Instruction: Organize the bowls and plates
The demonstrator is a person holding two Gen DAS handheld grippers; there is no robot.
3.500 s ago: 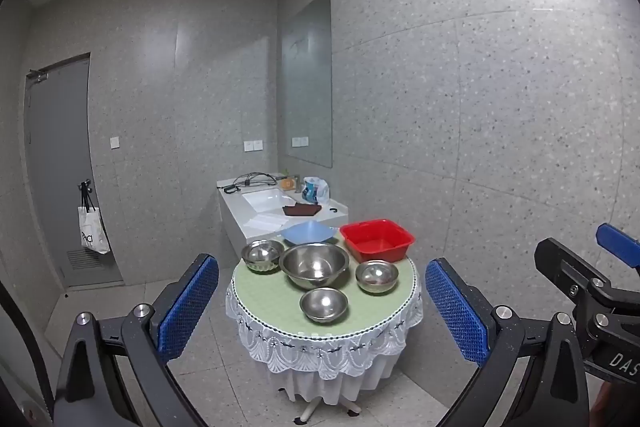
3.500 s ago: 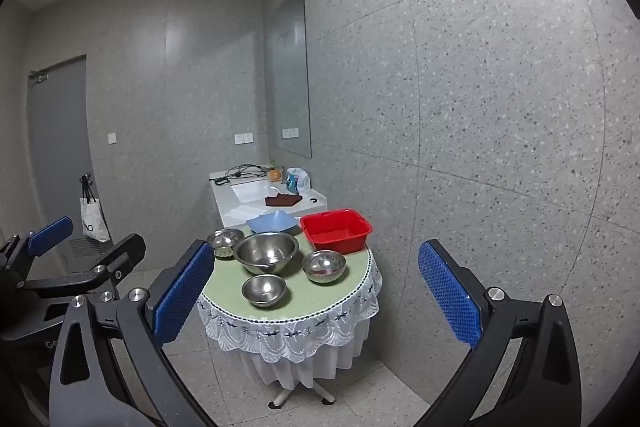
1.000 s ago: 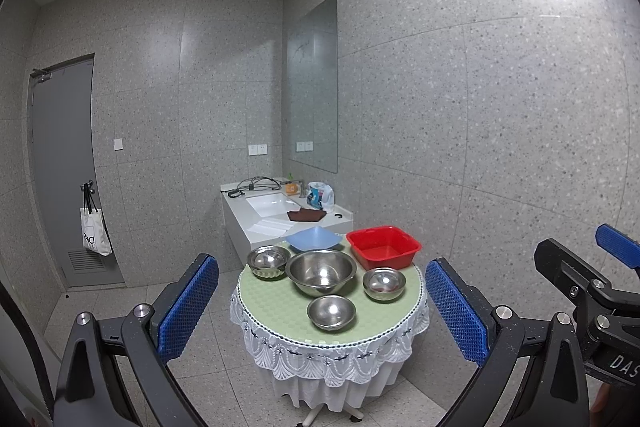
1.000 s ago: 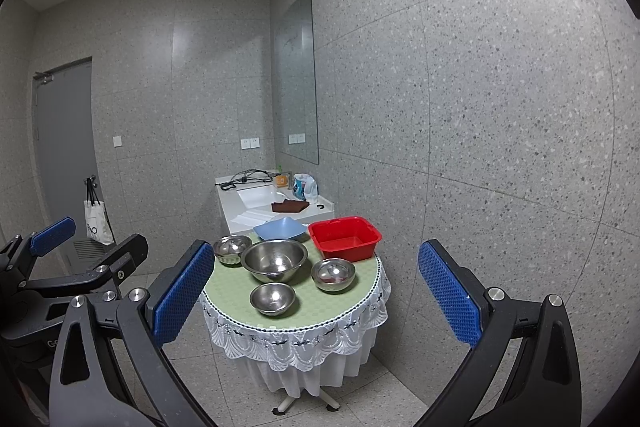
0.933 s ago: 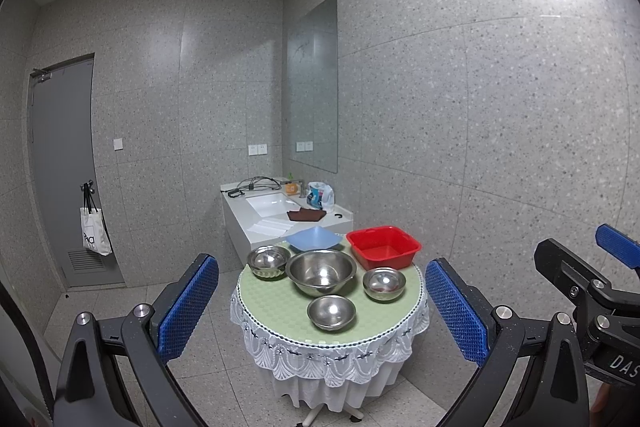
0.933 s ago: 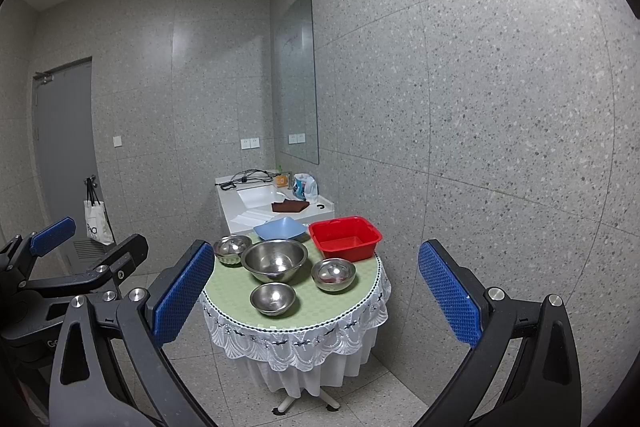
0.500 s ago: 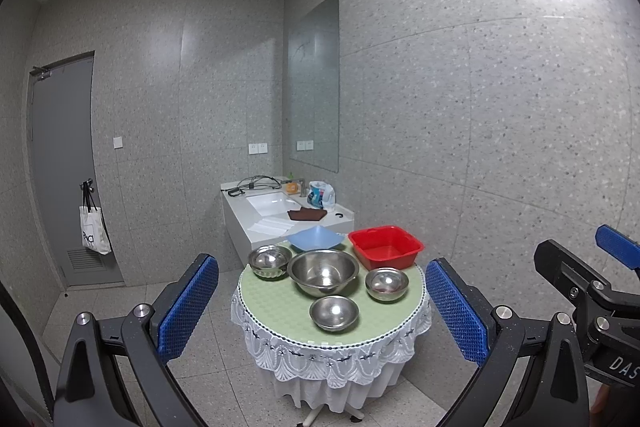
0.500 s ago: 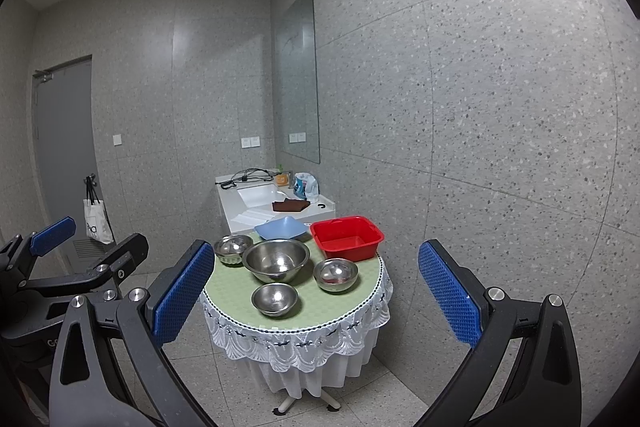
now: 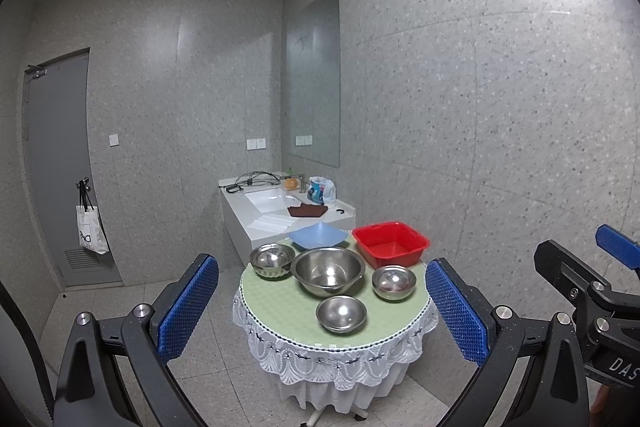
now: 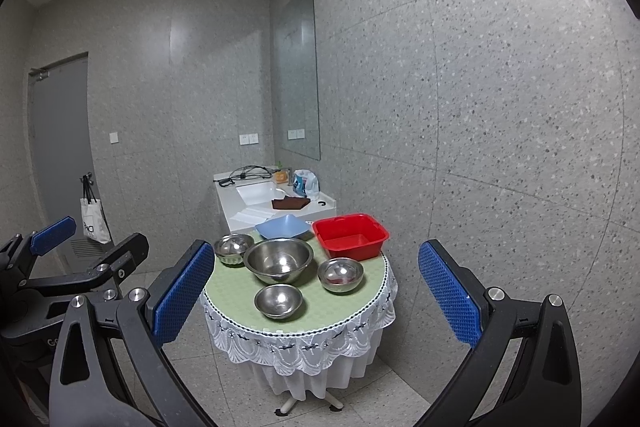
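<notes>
- Bowls: four steel ones, all rim-up on the round worktop [image 9: 280, 307]; big bowl [image 9: 328, 270] at centre, round, no long axis.
- Blue plate [image 9: 318, 235] and red tub [image 9: 390, 243] behind, towards the sink [image 9: 272, 197].
- Left claw [image 9: 320, 311] and right claw [image 10: 316, 291]: both spread wide, empty, well short of the worktop.

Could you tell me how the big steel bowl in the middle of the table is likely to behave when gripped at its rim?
The big steel bowl looks thin-walled and shiny, so probably light but slippery. Its rounded underside suggests it may rock if pushed.
</notes>
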